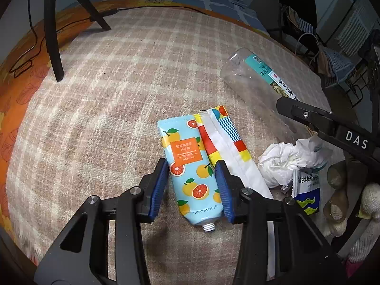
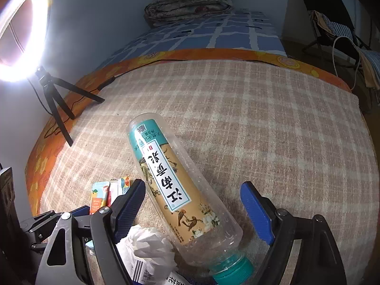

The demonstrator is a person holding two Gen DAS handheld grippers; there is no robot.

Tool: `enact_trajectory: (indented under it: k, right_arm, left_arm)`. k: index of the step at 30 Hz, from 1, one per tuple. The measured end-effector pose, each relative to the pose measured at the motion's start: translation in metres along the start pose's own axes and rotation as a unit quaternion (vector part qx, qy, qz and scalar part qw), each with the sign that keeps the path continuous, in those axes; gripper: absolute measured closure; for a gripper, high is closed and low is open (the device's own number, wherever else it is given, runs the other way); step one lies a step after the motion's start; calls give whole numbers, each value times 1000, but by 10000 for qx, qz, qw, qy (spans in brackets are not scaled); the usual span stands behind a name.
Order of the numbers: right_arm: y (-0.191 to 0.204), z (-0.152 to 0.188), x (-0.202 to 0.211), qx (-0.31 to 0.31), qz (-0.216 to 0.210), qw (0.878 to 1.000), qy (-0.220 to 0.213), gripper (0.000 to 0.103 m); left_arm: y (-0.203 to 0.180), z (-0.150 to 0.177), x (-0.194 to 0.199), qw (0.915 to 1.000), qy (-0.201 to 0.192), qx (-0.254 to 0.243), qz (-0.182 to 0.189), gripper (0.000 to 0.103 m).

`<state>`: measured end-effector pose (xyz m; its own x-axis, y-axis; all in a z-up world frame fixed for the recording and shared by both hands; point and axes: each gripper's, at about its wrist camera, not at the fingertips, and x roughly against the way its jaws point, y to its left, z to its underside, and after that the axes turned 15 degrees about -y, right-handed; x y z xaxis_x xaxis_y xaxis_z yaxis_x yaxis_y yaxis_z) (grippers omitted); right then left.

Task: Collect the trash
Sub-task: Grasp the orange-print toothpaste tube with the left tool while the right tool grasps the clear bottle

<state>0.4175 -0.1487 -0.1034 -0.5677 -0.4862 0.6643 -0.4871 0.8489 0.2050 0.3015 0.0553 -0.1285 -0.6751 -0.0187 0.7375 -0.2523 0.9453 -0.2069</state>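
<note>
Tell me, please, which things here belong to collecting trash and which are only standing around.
For the job:
- blue orange-printed plastic tube
- clear plastic bottle with green cap
- crumpled white tissue
- white striped foil wrapper
- blue-and-white snack packet

Only lying about:
- black tripod
- folded floral quilt

One tube (image 1: 191,166), one bottle (image 2: 175,190), two wrappers (image 1: 228,147), one crumpled tissue (image 1: 282,163).

Each claw (image 1: 192,187) has black arms, silver screws and ribbed blue pads (image 2: 255,211) (one arm reads "DAS").
</note>
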Motion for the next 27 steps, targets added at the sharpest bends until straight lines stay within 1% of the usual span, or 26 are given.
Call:
enact_trajectory:
  k: [4,7,8,9,10,11,15,18,20,24,27]
  right_arm:
    - [5,0,-3,131,41,9999,5,19]
    - [10,3,-6,253,7,9997,65,20]
    - [10,3,-7,288,10,9996,75,21]
    - [12,3,-7,333,-8,9994,88,27]
    - [12,3,-7,337,-31,9994,102,31]
    - [12,3,-8,322,-71,9994,126,39]
    - [15,4,-10,420,0,9990,151,39]
    - [18,5,-10,544,109,9984,109,40]
    - [16,4,-7,506,204,9985,36,40]
    - [5,-4,5,304,256,9990,-190,40]
    - [-7,-11,19,49,265,9989,-385,41]
  left_arm:
    - [0,-4,-4,10000,9,47,10,65]
    - [5,-5,-2,9999,-23,-80,-70,66]
    - [13,-2,0,9999,-36,-134,-96,66]
    - [15,0,1,9998,-42,-171,-120,66]
    - [15,-1,1,9998,-39,-182,-121,66]
    - [20,0,4,9997,-39,-187,-129,66]
    - [20,1,4,9994,13,-267,-213,65]
    - [15,4,5,9987,-17,-428,-265,65]
    - [15,4,8,9991,-15,-352,-227,67]
    - [26,0,13,10000,28,43,-54,67]
    - [30,-4,21,9999,-68,98,-45,67]
